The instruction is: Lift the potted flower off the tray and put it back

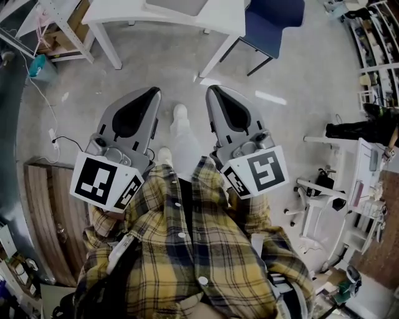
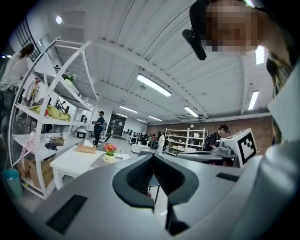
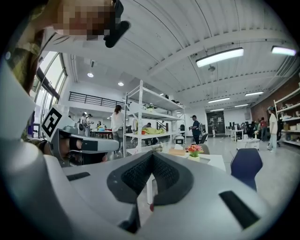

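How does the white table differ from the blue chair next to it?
The table is white with white legs; the chair is dark blue with thin black legs. The table holds the potted flower on its tray; nothing shows on the chair. Both stand side by side on the grey floor.

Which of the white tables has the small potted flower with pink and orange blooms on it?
The nearest white table, beside the tall white shelving unit; the potted flower stands on its grey tray.
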The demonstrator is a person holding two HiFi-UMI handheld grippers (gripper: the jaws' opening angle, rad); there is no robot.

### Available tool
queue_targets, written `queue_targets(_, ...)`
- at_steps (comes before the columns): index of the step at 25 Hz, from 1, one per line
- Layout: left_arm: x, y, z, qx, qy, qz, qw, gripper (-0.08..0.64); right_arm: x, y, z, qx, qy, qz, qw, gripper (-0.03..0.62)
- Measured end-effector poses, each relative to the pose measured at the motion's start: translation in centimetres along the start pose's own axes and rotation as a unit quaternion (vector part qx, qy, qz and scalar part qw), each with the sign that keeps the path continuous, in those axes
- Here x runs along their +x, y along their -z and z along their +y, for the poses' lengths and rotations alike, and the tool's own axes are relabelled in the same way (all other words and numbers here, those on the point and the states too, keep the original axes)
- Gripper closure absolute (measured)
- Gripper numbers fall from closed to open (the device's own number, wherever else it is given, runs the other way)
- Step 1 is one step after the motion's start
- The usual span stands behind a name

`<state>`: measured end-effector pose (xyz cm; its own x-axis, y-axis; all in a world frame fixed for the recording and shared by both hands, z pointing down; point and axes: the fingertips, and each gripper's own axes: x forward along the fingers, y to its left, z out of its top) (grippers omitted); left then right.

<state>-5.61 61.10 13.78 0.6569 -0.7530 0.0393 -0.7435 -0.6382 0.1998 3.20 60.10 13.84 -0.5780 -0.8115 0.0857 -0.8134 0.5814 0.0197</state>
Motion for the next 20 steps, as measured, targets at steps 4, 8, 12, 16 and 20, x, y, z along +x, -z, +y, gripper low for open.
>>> queue_targets(4, 2.0, -0.6, 2.0, 0.001, -0.01, -0.005, 0.9999, 0.551, 2.5, 0.0, -1.1, -0.002, -0.012, 0.004, 1.0, 0.595)
queue_targets(8, 5.0, -1.7, 4.6, -0.002, -0.018, -0.014, 0.9997, 0.551, 5.9, -0.5, -3.4, -0.012, -0.02, 0.007, 1.0, 0.595)
queue_targets(12, 9.1, -2.7, 6.8, 0.001, -0.022, -0.017, 0.9996, 0.551, 9.5, -0.8, -6.4, -0.01, -0.032, 0.006, 0.999, 0.595)
queue_targets(16, 13.7, -4.3, 8.6, 0.006, -0.024, -0.018, 0.9995, 0.551, 12.6, -1.9, -10.2, -0.007, -0.037, 0.0, 0.999, 0.595)
queue_targets(20, 18.2, -6.1, 10.0, 0.016, -0.026, -0.017, 0.9994, 0.551, 15.3, -2.9, -14.1, 0.005, -0.047, -0.005, 0.999, 0.595)
